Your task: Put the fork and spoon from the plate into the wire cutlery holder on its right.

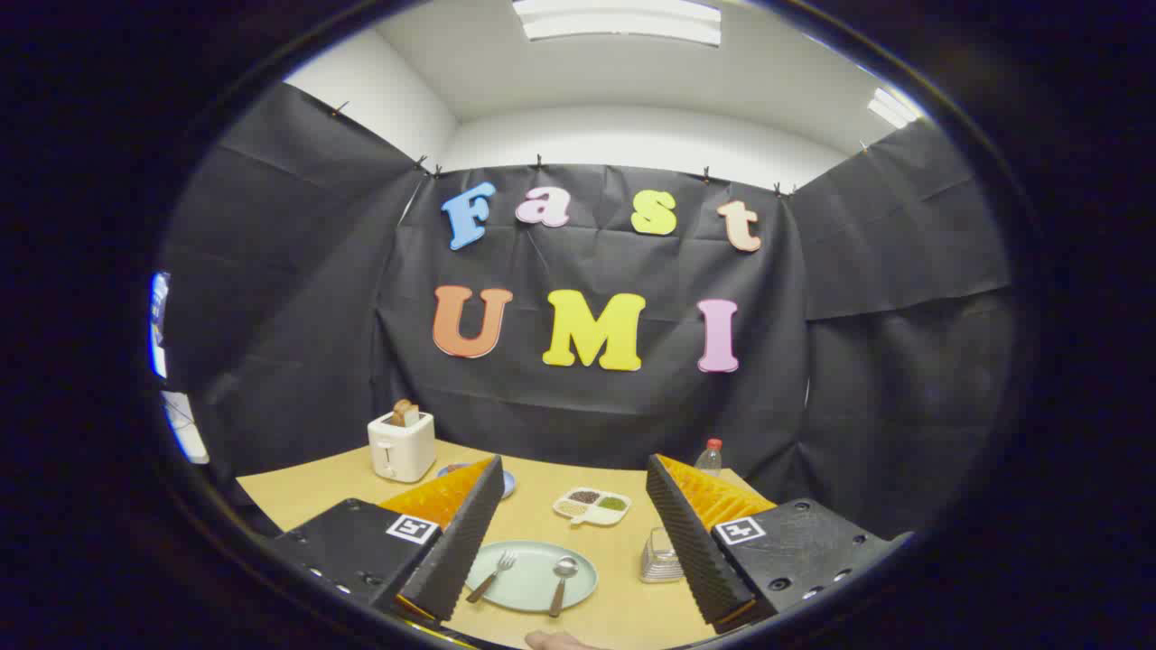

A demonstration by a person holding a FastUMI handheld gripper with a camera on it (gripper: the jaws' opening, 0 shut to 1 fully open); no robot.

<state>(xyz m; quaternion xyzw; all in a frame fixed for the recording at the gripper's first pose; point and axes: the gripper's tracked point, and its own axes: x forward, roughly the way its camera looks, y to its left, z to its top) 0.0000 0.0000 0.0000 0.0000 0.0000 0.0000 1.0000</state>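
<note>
Fingers (456,542) spread wide, gripping nothing, gripper (571,506) held above the table (307,492). Between the fingers, low and just ahead: pale green plate (569,591) with fork (490,577) and spoon (560,583) side by side, apart. Fork on the left, tines pointing away and slightly right, handle slanting back toward the left finger. Spoon on the right, bowl at the far end, handle running back nearly straight toward the camera. Just right of the plate, beside the right finger: wire holder (660,557), upright. Beyond: divided dish (591,506), toaster (402,445), bottle (711,457) near the back wall.
</note>
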